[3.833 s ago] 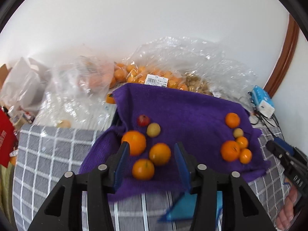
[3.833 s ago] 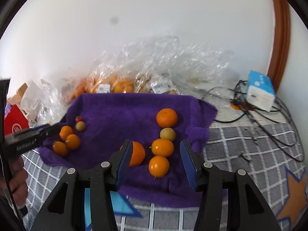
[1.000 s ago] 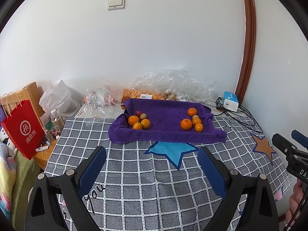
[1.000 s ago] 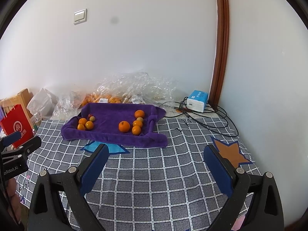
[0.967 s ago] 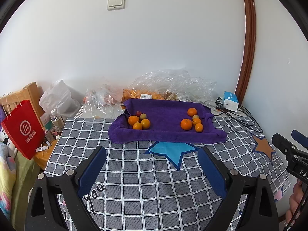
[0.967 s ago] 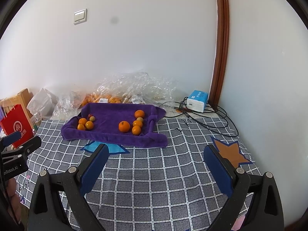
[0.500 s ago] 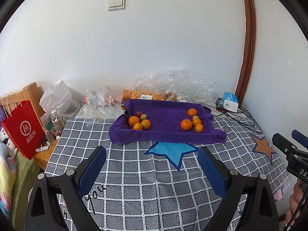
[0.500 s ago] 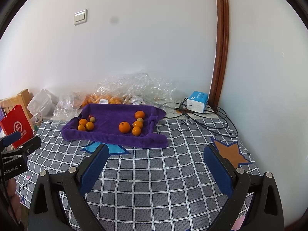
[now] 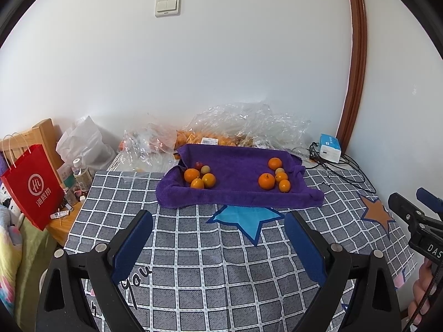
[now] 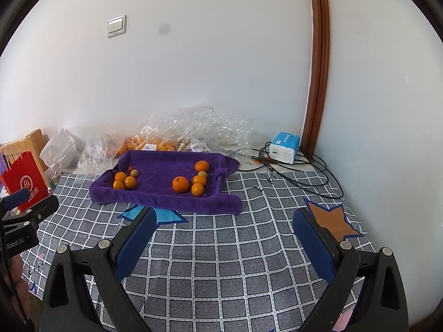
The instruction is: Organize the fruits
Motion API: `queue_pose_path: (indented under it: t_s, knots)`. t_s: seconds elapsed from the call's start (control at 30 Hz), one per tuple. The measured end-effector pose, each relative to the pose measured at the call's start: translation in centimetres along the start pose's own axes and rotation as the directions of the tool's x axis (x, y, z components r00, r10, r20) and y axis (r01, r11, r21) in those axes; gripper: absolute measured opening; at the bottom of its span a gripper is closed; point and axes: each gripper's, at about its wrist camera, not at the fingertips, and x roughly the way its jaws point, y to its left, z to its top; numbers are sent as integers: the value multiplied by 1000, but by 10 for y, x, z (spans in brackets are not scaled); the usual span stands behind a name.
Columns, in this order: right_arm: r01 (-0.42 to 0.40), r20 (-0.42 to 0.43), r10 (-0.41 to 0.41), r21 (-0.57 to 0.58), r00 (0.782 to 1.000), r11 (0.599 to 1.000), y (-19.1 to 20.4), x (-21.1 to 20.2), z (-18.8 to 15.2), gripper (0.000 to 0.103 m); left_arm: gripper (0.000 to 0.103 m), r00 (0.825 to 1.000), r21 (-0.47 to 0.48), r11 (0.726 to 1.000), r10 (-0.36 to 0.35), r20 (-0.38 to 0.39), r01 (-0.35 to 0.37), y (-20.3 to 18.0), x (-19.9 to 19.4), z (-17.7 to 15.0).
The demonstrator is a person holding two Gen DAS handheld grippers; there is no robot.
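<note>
purple towel (image 9: 238, 191) lies flat on the checked bedspread (image 9: 210, 271), well ahead of both tongs, with its edges rolled up into a low rim. two clusters of fruit rest on it. left cluster (image 9: 198, 177): three oranges touching one another, one pale round fruit and one small red fruit just behind them. right cluster (image 9: 275, 177): one larger orange a little apart to the left, three smaller oranges and one pale fruit in a short line beside it.

left tongs (image 9: 218, 238): released, blue pads spread wide, nothing between them, held back over the near part of the bedspread. right tongs (image 10: 221, 232): likewise released and empty, same stand-off. neither touches the towel or any fruit.

judgement: the fruit already sits in two tidy groups, so the sorting appears done or close to done; the step in hand is to hold clear.

procedure for any further pick:
- approach from above, pads either side of one fruit, not between two that touch.
- take an outer fruit first; round fruit will roll if a neighbour is nudged.
- close gently; thin skin bruises.
- keep clear of the rolled rim, since snagged cloth would drag a whole cluster.
- avoid the plastic bags (image 9: 243, 127) behind the towel and the cables (image 10: 299, 174) to the right.
</note>
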Motion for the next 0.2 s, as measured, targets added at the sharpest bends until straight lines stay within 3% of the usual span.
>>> queue_pose_path:
  t_s: [0.2]
  knots:
    - [-5, 2, 5, 4, 1000, 1000, 0, 2, -1, 98, 96, 1000, 1, 1000, -6, 7, 6, -1, 2, 1]
